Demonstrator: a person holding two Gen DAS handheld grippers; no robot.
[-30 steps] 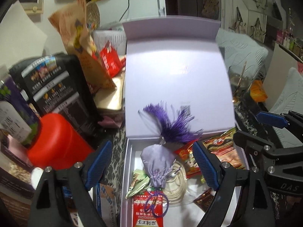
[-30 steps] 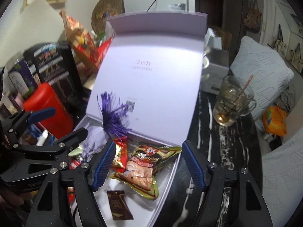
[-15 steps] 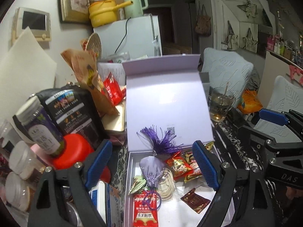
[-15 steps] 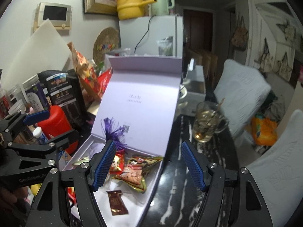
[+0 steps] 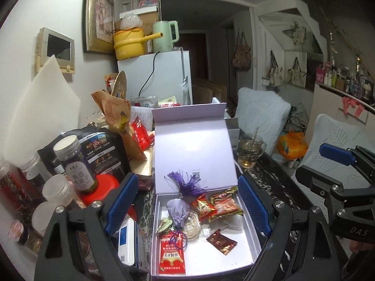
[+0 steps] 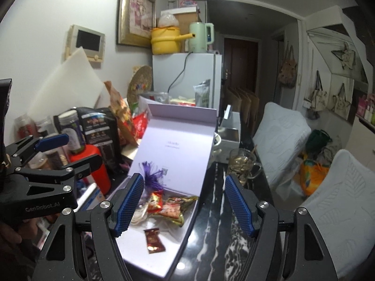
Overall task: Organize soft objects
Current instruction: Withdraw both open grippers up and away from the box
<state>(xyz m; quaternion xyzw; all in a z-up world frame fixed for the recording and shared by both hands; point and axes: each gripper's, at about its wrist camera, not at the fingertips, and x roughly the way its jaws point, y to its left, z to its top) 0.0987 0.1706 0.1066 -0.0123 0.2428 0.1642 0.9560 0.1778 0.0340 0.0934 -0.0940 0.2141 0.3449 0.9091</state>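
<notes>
An open lilac gift box (image 5: 252,241) (image 6: 187,229) with its lid upright lies on the dark marble table. Inside lie a lilac sachet pouch (image 5: 178,210) with a purple tassel (image 5: 187,185) (image 6: 152,179), a coiled cord (image 5: 192,228), red and orange snack packets (image 5: 222,206) (image 6: 172,208), a red sachet (image 5: 172,255) and a small brown packet (image 5: 221,241) (image 6: 153,240). My left gripper (image 5: 186,205) is open and empty, held back above the box. My right gripper (image 6: 184,207) is open and empty above the box's right edge.
Left of the box stand a red container (image 5: 100,187), jars (image 5: 75,164), a black bag (image 5: 100,152) and snack bags (image 5: 119,121). A glass mug (image 5: 249,151) (image 6: 241,166) stands behind the box on the right. Cushioned chairs (image 6: 281,138) are at the right.
Both grippers have pulled back and up from the box, so it looks smaller and more of the room shows. The contents have not moved.
</notes>
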